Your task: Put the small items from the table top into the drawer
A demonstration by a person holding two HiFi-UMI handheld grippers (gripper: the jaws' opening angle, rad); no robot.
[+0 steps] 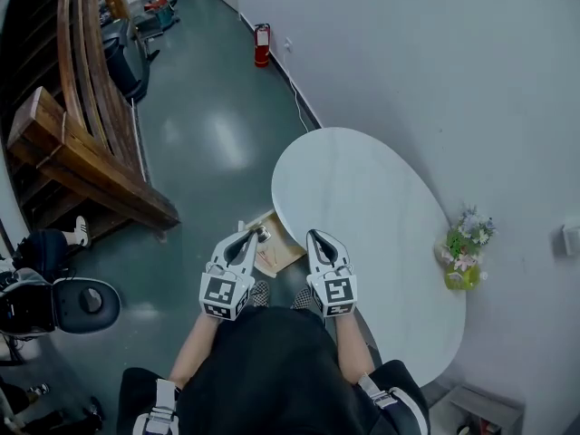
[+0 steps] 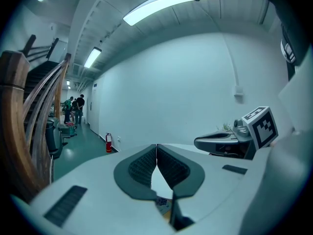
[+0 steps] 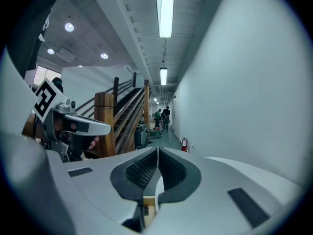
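Observation:
Seen from the head view, my left gripper (image 1: 256, 235) and right gripper (image 1: 317, 236) hover side by side at the near edge of the white oval table (image 1: 362, 198). Both are shut with nothing between their jaws. Below them an open wooden drawer (image 1: 279, 254) juts out from under the table, with small things lying in it. In the left gripper view the left gripper (image 2: 156, 146) has its pads pressed together. The right gripper view shows the same of the right gripper (image 3: 157, 150). A vase of flowers (image 1: 466, 252) is all that stands on the table top.
A grey wall runs along the right of the table. A wooden staircase (image 1: 82, 143) rises at the left, and a dark round seat (image 1: 86, 304) stands near my left side. A red fire extinguisher (image 1: 262, 43) stands against the far wall. People stand far down the corridor (image 2: 73, 109).

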